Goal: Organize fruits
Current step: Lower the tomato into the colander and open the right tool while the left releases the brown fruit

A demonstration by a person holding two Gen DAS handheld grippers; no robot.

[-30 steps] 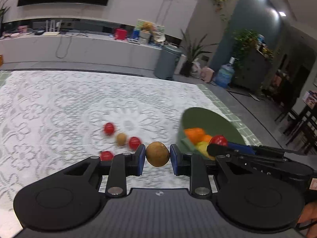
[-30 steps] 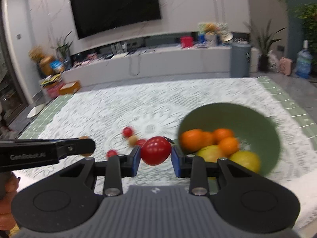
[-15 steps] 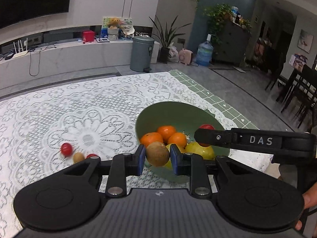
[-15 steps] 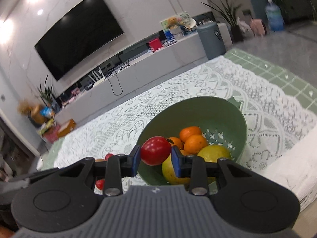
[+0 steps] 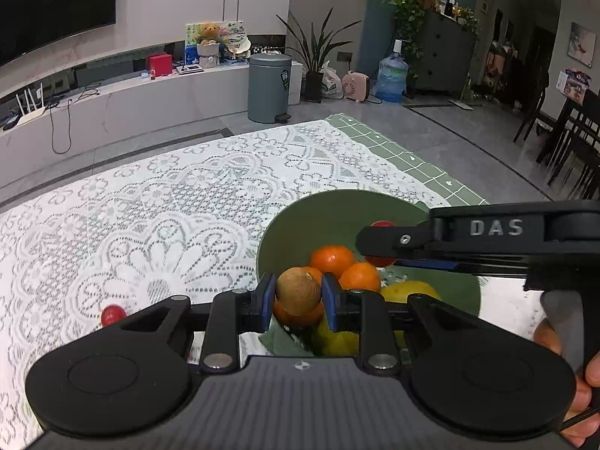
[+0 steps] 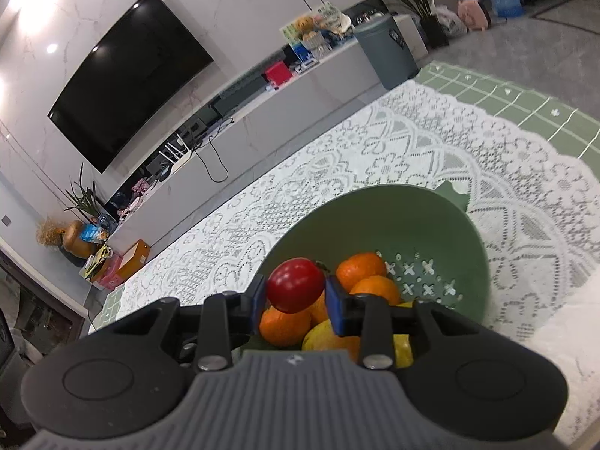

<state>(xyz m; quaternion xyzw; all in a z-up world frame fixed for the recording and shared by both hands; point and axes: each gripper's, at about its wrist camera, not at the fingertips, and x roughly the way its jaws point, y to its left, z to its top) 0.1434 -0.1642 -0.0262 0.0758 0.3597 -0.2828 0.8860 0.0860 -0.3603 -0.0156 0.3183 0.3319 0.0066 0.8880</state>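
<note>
With both loads poised over the green bowl [image 5: 337,210], the left gripper [image 5: 299,296] pinches a brown fruit [image 5: 299,290] and the right gripper [image 6: 296,292] a red tomato [image 6: 295,289]; releasing them into the bowl looks next.

The only readable lettering is "DAS", in raised pale capitals on the side of the black right hand-held gripper [image 5: 378,242], seen from the left wrist view.

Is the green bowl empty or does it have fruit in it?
It has fruit in it: the green bowl holds oranges and yellow fruit.
</note>
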